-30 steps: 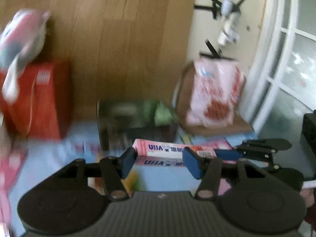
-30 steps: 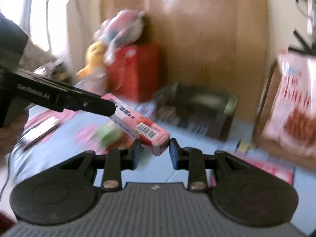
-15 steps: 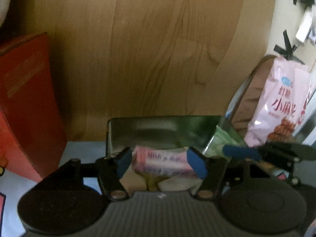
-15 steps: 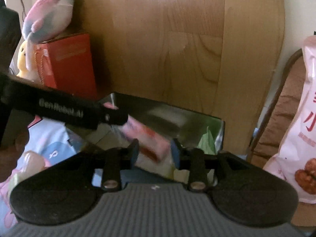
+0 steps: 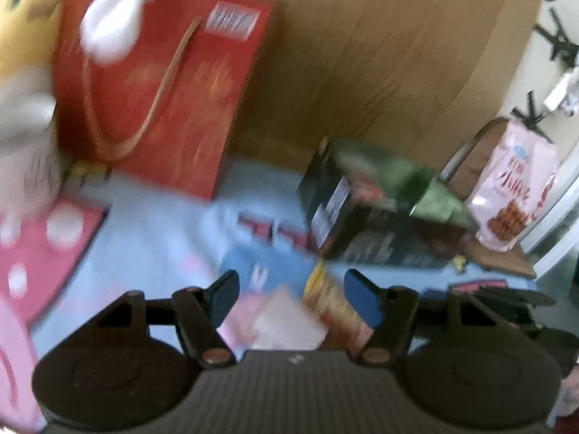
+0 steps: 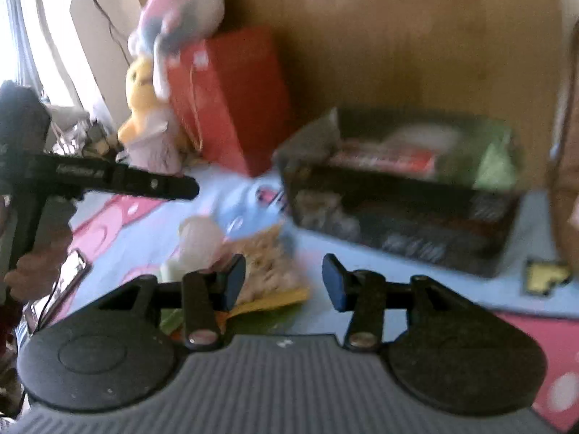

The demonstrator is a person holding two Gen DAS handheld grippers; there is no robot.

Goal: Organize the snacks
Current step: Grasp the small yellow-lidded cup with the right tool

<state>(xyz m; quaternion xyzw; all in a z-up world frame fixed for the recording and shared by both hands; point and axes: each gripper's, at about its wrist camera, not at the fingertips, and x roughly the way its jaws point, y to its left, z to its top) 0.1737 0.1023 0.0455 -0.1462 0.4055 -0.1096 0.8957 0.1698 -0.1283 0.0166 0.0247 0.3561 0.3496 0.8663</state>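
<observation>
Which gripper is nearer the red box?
Left. The left gripper is in front of the red box; the right gripper is farther right, facing the black snack box.

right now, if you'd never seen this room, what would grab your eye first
The big red gift box with a rope handle stands out, upright against the wooden headboard, with plush toys piled on and beside it. Right of it, the dark open box holds snack packs on the blue cartoon sheet. Both grippers, left and right, are open and empty.
</observation>
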